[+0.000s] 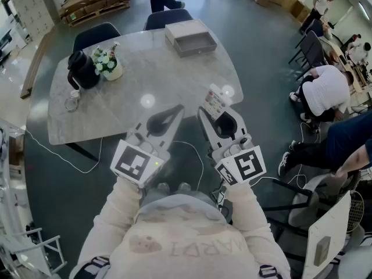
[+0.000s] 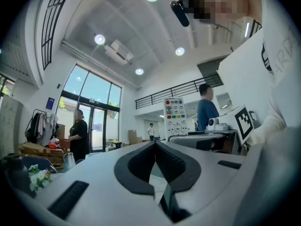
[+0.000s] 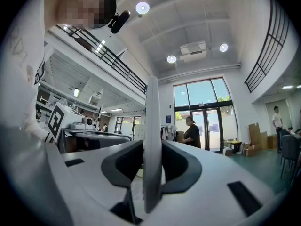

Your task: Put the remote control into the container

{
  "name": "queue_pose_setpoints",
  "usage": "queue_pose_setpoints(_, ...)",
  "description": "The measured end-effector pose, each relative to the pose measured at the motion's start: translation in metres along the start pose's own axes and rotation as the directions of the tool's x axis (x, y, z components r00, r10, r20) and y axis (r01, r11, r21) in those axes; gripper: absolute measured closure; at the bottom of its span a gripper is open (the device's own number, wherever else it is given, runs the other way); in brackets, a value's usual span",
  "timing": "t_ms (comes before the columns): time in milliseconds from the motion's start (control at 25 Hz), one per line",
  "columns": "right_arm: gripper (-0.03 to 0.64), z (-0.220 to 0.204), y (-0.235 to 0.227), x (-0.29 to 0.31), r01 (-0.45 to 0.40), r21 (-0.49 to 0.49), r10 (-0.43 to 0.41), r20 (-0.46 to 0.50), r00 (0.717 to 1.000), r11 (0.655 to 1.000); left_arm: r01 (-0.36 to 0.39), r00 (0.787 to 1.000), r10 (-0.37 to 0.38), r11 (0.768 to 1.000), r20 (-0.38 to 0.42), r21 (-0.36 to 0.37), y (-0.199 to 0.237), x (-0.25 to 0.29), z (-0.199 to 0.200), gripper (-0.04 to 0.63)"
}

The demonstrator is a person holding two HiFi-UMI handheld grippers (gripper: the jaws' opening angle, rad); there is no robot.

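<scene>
Right gripper (image 1: pixel 217 115) clamps slim white remote control (image 1: pixel 214 101) | left gripper (image 1: pixel 176 110) closed, empty | rectangular grey container (image 1: pixel 190 40) on marble table (image 1: pixel 145 77)

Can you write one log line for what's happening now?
right gripper: holding remote control | left gripper: shut, empty | container: empty

Cream fleece sleeves (image 1: pixel 113 211); pale grey left gripper (image 1: pixel 179 107) and right gripper (image 1: pixel 214 113) bear black-and-white marker cubes (image 1: pixel 136 163).

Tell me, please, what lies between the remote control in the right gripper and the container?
Only bare tabletop, as the head view shows, separates the remote control in the right gripper from the container.
</scene>
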State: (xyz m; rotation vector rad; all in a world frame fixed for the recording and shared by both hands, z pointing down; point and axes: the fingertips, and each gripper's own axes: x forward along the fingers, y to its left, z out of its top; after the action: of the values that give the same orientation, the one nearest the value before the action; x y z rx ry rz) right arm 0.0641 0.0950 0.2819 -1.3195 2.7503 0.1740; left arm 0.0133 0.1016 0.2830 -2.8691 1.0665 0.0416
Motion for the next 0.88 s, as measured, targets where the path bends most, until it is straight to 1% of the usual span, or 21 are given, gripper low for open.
queue_pose_setpoints(400, 0.511, 0.0006, 0.0008, 0.0009, -0.008, 0.006, 0.008, 0.003, 1.000, 1.000, -0.002, 1.000, 0.002, 1.000, -0.006, 0.000, 0.0005, 0.0011, -0.0004, 0.583)
queue_pose_setpoints(560, 0.511, 0.0024, 0.0025, -0.0006, -0.015, 0.033, 0.015, 0.018, 1.000, 0.999, -0.005, 1.000, 0.005, 1.000, -0.004, -0.001, 0.0015, 0.0001, -0.0005, 0.583)
queue_pose_setpoints(880, 0.511, -0.0041, 0.0028, 0.0009, 0.008, 0.038, -0.008, 0.005, 1.000, 0.999, 0.007, 1.000, -0.007, 1.000, 0.004, 0.000, 0.0043, -0.0033, -0.0009, 0.583)
